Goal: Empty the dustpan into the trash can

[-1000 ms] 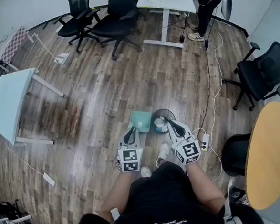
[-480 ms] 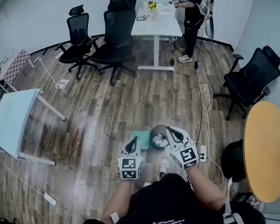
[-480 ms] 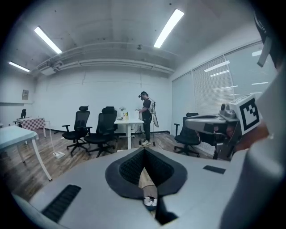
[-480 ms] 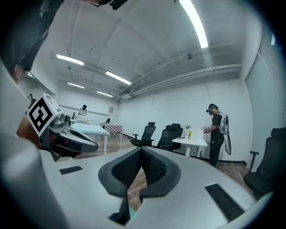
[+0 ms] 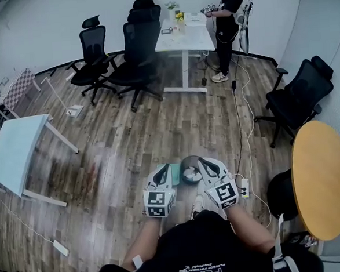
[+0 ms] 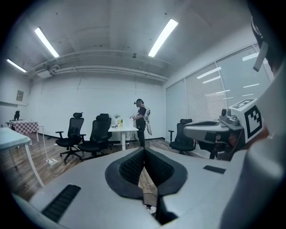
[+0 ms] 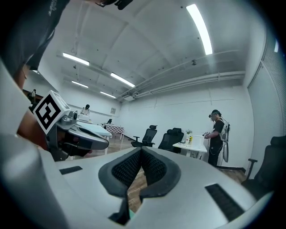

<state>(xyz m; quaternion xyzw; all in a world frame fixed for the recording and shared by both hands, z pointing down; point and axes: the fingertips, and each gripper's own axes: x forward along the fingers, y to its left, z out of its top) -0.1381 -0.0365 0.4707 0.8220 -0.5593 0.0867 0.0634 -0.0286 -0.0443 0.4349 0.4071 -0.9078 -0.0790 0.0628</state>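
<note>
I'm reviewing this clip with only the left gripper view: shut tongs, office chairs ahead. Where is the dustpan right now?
Observer: The head view shows the teal dustpan on the floor beside the trash can, partly covered by the left tongs.
Operator: Anything in the can?
Observer: Yes, white litter lies inside.
Operator: And the right tongs?
Observer: The right tongs are shut on nothing, going by their own view.

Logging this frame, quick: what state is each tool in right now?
Left tool: closed, holding nothing.
Right tool: closed, holding nothing.
</note>
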